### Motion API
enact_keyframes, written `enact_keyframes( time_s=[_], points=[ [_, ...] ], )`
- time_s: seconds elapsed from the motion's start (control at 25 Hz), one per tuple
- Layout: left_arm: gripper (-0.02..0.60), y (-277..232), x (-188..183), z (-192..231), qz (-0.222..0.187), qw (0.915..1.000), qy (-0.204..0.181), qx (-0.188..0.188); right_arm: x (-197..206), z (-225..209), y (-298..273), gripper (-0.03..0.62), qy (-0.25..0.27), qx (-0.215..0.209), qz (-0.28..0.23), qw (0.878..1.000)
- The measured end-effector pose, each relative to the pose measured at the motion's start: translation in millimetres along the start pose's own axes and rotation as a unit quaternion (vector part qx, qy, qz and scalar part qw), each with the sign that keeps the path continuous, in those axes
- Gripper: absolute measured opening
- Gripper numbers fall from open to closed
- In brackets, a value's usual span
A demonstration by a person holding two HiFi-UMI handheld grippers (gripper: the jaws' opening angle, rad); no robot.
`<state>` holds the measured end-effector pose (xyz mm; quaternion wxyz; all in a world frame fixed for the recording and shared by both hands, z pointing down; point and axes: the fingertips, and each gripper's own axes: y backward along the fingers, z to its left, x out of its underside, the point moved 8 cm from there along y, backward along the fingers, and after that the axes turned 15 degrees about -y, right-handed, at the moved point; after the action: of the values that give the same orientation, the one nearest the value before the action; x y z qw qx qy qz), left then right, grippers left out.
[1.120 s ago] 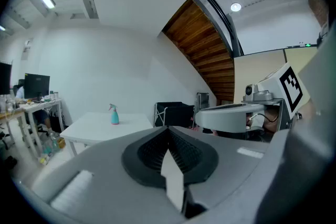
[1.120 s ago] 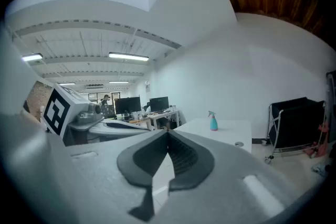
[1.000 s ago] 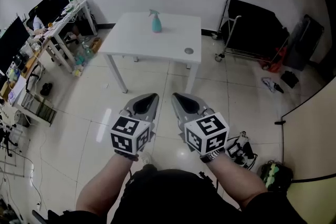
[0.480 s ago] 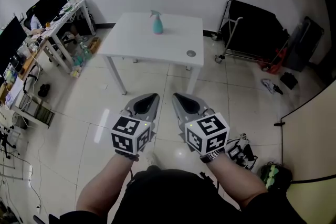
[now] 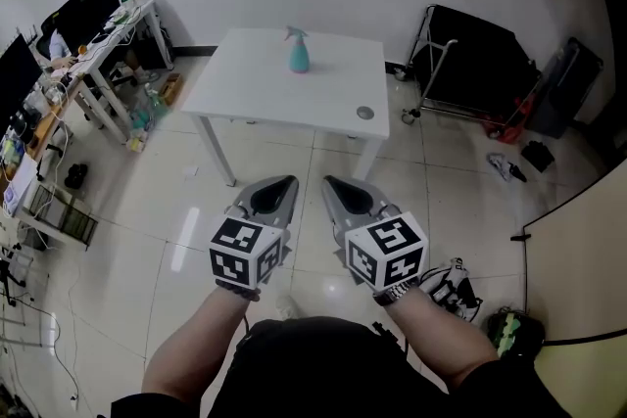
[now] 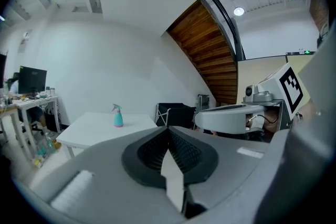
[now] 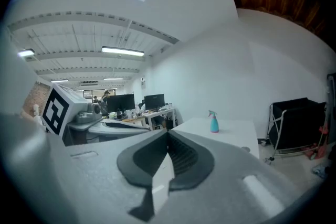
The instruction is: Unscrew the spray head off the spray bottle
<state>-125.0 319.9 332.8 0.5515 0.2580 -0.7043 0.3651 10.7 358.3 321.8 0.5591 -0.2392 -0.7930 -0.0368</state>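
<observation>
A small teal spray bottle (image 5: 299, 53) with a pink-tinted spray head stands upright near the far edge of a white table (image 5: 265, 88). It also shows in the left gripper view as the spray bottle (image 6: 118, 116) and in the right gripper view as the spray bottle (image 7: 213, 123). My left gripper (image 5: 278, 188) and right gripper (image 5: 340, 186) hang side by side over the floor, well short of the table. Both are shut with nothing between their jaws.
A round grommet (image 5: 365, 113) sits at the table's near right corner. Desks with monitors (image 5: 88, 10) line the left wall. A black folding cart (image 5: 477, 64) stands at the right, with bags and shoes (image 5: 453, 281) on the tiled floor.
The table and bottle have shifted slightly nearer and to the right in the head view. Both grippers keep their places and stay shut.
</observation>
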Motion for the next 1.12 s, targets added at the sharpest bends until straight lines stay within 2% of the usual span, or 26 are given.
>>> enact_keyframes(
  time_s=[0.6,1.12],
  points=[
    [0.015,-12.5,7.1,77.9,-0.009,0.9997,0.002,0.021,-14.1,13.6,-71.3,-0.009,0.002,0.028,-0.004,1.0],
    [0.015,-11.5,14.4,106.7,-0.013,0.9995,0.007,0.027,-14.6,23.3,-98.8,-0.009,0.005,0.04,0.001,0.999]
  ],
)
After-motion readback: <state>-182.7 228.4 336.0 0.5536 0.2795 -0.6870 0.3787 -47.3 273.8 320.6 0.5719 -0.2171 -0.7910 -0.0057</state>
